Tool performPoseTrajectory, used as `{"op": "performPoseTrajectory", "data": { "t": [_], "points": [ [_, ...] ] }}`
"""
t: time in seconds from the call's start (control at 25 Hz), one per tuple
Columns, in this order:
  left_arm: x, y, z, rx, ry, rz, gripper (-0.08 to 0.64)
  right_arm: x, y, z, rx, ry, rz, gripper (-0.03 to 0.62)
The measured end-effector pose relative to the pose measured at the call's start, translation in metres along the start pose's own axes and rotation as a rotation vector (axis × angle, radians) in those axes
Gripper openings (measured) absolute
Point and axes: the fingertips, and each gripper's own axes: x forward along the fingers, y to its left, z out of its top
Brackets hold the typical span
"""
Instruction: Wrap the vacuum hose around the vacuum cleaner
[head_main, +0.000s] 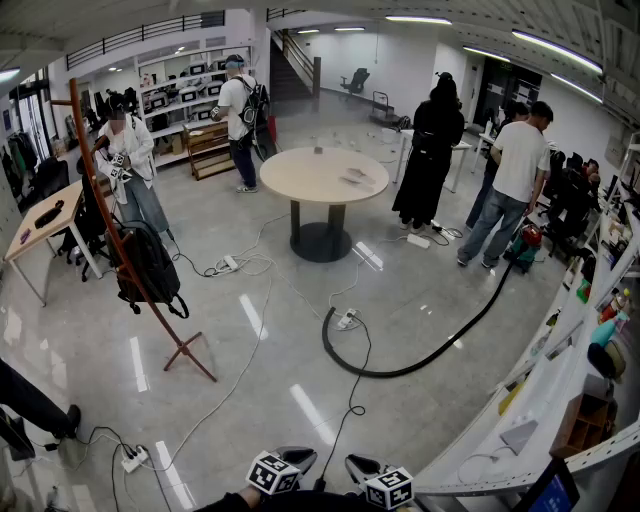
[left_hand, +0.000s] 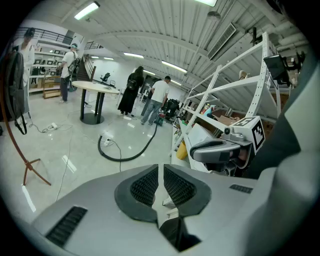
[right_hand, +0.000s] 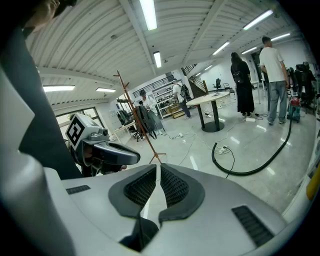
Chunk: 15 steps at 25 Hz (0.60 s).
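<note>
1. Hose (head_main: 400, 374) lies unwrapped on the floor (head_main: 250, 400), a long black curve near the floor's right edge, alongside the white shelves (head_main: 560, 395).
2. One end of the hose hooks round and stops just beside a power strip (head_main: 347, 320). The other end runs up to the vacuum (head_main: 527, 242).
3. The vacuum is a red body standing at the feet of a person in a white shirt (head_main: 520, 165), near the floor's far right edge. How the hose joins it is too small to tell.
4. A round table (head_main: 325, 175) stands beyond the hose's hooked end, well apart from it, with white cables trailing over the floor between them.
5. A wooden coat rack (head_main: 110, 215) leans toward the left edge of the floor, and a black backpack (head_main: 150, 268) hangs on it.
6. The left gripper (left_hand: 161, 174) sits low at the near edge of the head view, well apart from the hose. Its jaws are pressed together with nothing between them.
7. The right gripper (right_hand: 158, 176) is just beside the left one. Its jaws are likewise pressed together and empty, and it points out over the floor toward the hose.
</note>
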Motion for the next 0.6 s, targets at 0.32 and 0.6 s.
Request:
{"op": "performPoseTrajectory", "data": {
  "t": [0.32,0.6],
  "points": [
    [-0.009,0.009,0.008,0.009,-0.011,-0.007,0.049,0.008,0.008,0.004,0.0,0.003,-0.017,0.04],
    [-0.011,0.023,-0.004,0.014,0.023,-0.044,0.049,0.015,0.02,0.016,0.005,0.009,-0.053,0.04]
  ]
}}
